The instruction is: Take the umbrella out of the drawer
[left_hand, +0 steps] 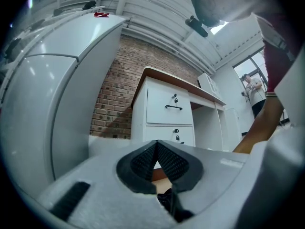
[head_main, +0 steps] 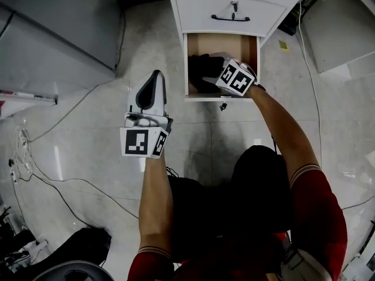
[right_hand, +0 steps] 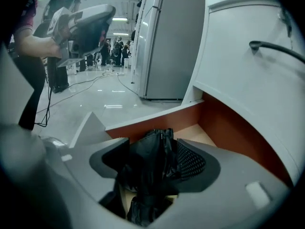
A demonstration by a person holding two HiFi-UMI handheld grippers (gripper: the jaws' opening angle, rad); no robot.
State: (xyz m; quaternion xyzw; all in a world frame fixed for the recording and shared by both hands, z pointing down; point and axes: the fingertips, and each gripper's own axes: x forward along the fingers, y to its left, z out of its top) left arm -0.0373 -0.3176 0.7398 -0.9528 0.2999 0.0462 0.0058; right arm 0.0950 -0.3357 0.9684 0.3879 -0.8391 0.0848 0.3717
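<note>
On my right gripper [right_hand: 157, 151] the fingers [right_hand: 191, 161] stand spread around the black umbrella [right_hand: 151, 168] in the open drawer [right_hand: 228, 128], seemingly not pinching yet; left gripper [left_hand: 156, 149] clenched, empty. I'd centre, then squeeze.

Left gripper [left_hand: 156, 144], fingers [left_hand: 177, 165] together, before white drawer cabinet [left_hand: 169, 109].

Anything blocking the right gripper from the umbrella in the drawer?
Nothing visible does: the drawer stands open, and the folded black umbrella already lies between the open jaws of the right gripper.
</note>
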